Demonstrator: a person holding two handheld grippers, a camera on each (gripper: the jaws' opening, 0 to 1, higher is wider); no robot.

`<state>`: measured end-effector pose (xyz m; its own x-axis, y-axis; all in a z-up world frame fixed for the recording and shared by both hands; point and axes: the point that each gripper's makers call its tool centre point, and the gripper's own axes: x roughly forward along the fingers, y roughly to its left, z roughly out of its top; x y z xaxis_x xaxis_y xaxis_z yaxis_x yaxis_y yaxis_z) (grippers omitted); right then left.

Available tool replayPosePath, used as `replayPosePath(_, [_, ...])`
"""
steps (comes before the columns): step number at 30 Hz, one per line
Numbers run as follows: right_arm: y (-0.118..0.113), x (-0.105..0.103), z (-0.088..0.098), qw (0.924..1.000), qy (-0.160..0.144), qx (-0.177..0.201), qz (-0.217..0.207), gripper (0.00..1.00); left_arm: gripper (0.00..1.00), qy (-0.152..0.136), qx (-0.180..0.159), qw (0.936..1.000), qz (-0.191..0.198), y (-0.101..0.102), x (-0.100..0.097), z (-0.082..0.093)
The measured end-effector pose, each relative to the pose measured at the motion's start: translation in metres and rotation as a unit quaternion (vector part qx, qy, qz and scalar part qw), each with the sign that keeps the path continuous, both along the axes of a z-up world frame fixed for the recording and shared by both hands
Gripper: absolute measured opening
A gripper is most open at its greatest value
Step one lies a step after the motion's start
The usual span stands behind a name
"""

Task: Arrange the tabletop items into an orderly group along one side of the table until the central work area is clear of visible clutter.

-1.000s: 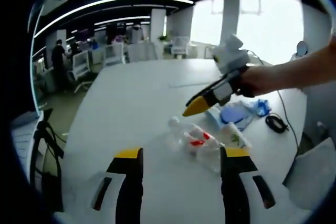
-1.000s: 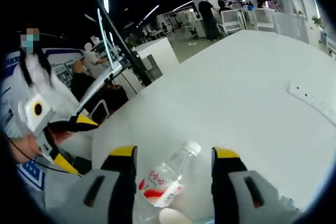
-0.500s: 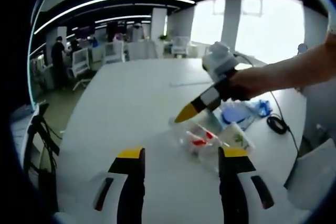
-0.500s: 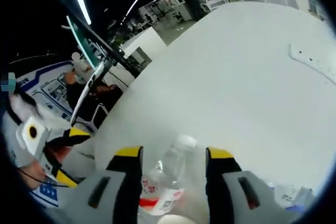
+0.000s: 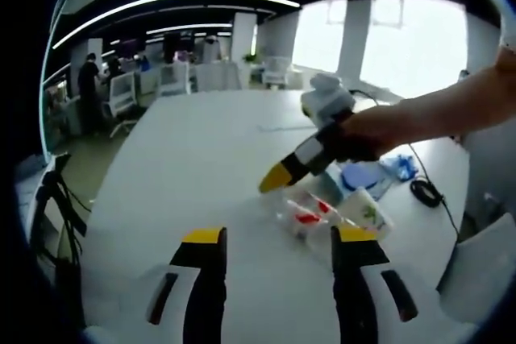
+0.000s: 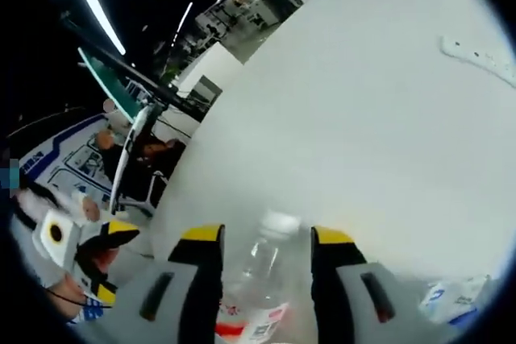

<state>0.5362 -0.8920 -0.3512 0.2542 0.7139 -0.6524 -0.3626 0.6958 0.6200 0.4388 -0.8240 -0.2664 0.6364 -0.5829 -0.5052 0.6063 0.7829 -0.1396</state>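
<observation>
Since 1 s ago the right gripper [image 5: 274,179] has come lower and nearer to the bottle [image 5: 310,213] in the left gripper view; its yellow tip is now just above the bottle's cap end. Here the left gripper [image 5: 278,241] hovers over the white table [image 5: 193,151] w/ jaws apart, nothing between them. The bottle, clear w/ red label, lies on its side just ahead of the jaws, touching a paper cup [image 5: 367,213], also on its side. Behind them is a blue thing [image 5: 363,175], a piece of blue cloth or bag [image 5: 401,167] and a black cable [image 5: 423,191]. A person's hand [image 5: 363,130] holds the right gripper; whether its jaws are apart I cannot tell from this side.

Right gripper view: the right gripper [image 6: 260,238] has its jaws apart, one on each side of the bottle [image 6: 260,279], cap pointing away from the camera. Jaws are near the bottle but contact is not clear. The left gripper [image 6: 97,259] shows at lower left, w/ yellow tips. A white power strip [image 6: 477,58] lies far on the table [image 6: 363,118]. A blue-white packet [image 6: 451,300] is at lower right.
</observation>
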Motion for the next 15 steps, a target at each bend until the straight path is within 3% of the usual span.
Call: replayPosePath(15, [-0.0003, 0.0042, -0.0039, 0.9997, 0.013, 0.010, -0.016, 0.26, 0.45, 0.001, -0.002, 1.0000, 0.000, 0.0014, 0.0027, -0.0064])
